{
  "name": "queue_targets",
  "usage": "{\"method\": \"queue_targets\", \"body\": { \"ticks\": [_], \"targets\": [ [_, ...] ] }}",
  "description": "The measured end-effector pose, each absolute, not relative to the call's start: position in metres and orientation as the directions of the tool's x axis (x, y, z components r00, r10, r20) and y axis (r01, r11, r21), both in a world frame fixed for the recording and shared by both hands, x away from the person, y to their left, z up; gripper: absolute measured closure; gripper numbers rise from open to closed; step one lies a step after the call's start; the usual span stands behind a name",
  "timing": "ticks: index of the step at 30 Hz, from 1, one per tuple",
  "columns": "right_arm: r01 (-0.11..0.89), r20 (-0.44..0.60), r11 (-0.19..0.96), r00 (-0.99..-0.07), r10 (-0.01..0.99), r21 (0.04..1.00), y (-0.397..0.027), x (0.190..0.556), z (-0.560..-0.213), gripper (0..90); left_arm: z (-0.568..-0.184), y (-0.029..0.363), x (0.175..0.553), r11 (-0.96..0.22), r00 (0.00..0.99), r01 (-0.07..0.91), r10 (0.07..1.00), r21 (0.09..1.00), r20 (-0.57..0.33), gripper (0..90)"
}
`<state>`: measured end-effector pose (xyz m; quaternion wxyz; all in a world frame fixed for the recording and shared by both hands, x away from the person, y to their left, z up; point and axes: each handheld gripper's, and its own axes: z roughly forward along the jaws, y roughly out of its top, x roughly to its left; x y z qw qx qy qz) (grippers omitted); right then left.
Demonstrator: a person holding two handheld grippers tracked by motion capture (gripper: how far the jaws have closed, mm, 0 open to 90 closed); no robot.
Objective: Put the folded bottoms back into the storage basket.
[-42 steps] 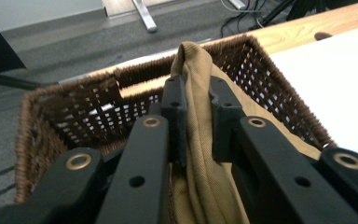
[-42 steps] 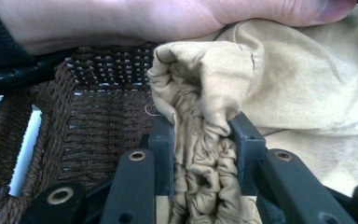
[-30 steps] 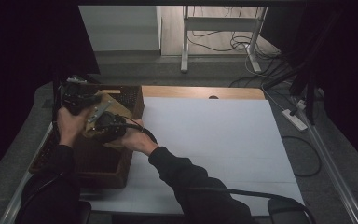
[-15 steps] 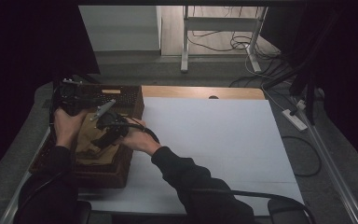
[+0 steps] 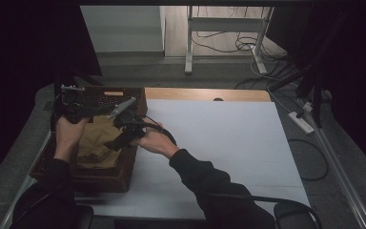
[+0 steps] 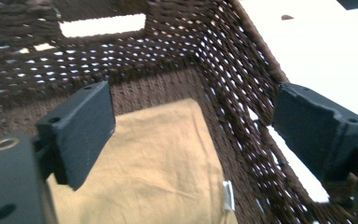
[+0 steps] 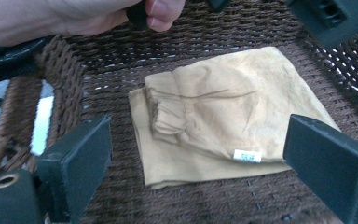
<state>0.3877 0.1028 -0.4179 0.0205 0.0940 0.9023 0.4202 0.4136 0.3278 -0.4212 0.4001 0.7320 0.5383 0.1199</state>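
Note:
A folded tan cloth [image 5: 97,143] [image 6: 158,158] [image 7: 214,102] with a small white label lies flat on the bottom of a dark brown wicker basket [image 5: 100,179] [image 6: 121,60] [image 7: 214,28] at the table's left. My left gripper [image 5: 74,107] [image 6: 193,116] hovers over the basket's far end. Its jaws have just been opening and stand wide, with the cloth lying below them, untouched. My right gripper [image 5: 119,140] [image 7: 205,140] hangs above the cloth near the basket's right wall. Its jaws have also just been opening, and nothing is gripped.
A large white sheet [image 5: 209,138] covers the table to the right of the basket, with a strip of wooden tabletop [image 5: 205,94] behind it. A power strip [image 5: 301,121] and cables lie off the right edge. In the right gripper view, the person's left hand [image 7: 74,18] reaches in at the top.
A second ago both grippers held the cloth bunched above the basket. It now lies flat inside, both jaws have opened, and the right gripper has drawn away to the right.

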Motion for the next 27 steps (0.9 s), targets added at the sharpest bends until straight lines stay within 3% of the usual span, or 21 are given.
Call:
{"method": "queue_targets", "body": {
  "ticks": [8,27],
  "targets": [
    [0.153,0.036,0.630,-0.980,0.195,0.762,0.083,0.389,-0.415,7.5,-0.415,0.318,0.398,-0.124,0.428,0.661,0.873,0.740,-0.236,5.6],
    [0.176,0.044,0.637,-0.975,0.218,0.750,0.048,0.389,-0.419,7.4,-0.417,0.294,0.365,-0.205,0.529,0.593,0.828,0.778,-0.185,1.4]
  ]
}}
